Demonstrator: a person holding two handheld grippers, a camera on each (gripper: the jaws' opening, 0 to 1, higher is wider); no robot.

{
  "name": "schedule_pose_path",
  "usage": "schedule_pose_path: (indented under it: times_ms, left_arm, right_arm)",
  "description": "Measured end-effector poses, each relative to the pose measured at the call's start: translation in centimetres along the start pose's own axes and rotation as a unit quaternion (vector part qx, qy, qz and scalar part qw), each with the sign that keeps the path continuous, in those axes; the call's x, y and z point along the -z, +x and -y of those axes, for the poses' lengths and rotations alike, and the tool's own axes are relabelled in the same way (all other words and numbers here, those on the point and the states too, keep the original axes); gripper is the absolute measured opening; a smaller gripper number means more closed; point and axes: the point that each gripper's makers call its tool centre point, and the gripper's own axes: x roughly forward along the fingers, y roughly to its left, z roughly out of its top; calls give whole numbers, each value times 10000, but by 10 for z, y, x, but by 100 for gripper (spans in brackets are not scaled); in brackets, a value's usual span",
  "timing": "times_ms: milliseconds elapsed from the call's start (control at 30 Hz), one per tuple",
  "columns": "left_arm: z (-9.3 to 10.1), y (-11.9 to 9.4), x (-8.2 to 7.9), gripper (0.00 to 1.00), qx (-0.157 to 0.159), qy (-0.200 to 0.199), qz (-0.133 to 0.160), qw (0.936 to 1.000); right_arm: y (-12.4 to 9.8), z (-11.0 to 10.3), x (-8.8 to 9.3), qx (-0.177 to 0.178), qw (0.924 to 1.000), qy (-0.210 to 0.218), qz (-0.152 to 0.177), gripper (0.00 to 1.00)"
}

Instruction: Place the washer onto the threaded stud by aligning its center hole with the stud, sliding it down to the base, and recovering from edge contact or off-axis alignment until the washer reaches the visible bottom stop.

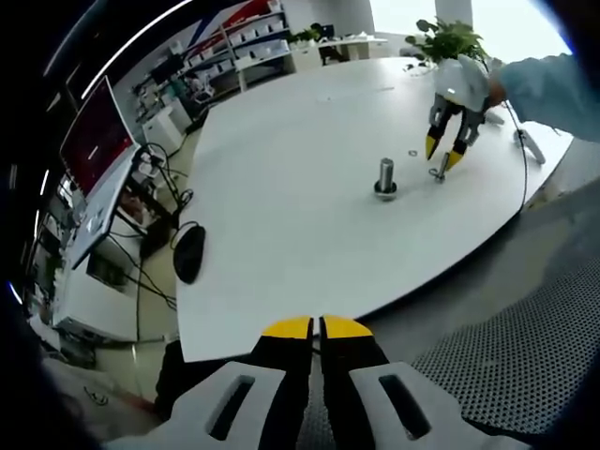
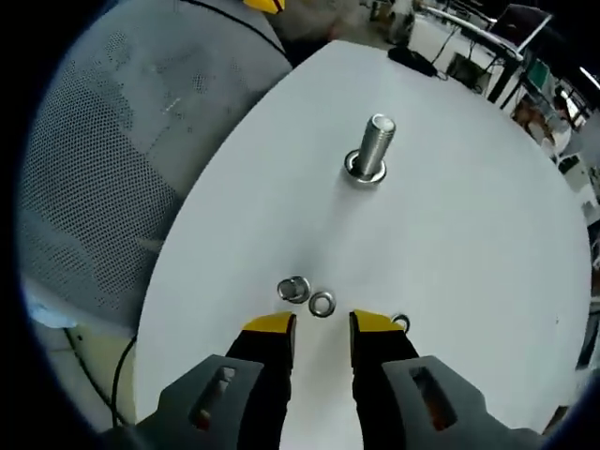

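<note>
Yellow-tipped right gripper (image 2: 322, 323) hangs open, empty, over the white table (image 2: 450, 244); a nut (image 2: 293, 289) and washer (image 2: 322, 304) lie just beyond its tips. Farther on stands the threaded stud (image 2: 368, 150), upright. Left gripper (image 1: 316, 327): jaws closed, empty, at the table edge.

On the table (image 2: 487, 244) the threaded stud (image 2: 369, 148) stands far of a nut (image 2: 293, 289) and a washer (image 2: 322, 304), which lie side by side, the nut left.

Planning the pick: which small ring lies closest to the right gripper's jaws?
The ring touching the right-hand jaw tip; the washer and the nut lie farther ahead.
</note>
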Motion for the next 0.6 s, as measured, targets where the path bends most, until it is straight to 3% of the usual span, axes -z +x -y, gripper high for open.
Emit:
schedule_pose_path:
  times_ms: [167, 600]
  left_arm:
    - [-1, 1, 1, 0, 1, -10, -34, 10000]
    - [0, 0, 2, 0, 6, -4, -60, 10000]
  right_arm:
    - [8, -1, -2, -181, 9998, -106, -69, 25]
    - [7, -1, -5, -66, 9998, -178, 7, 15]
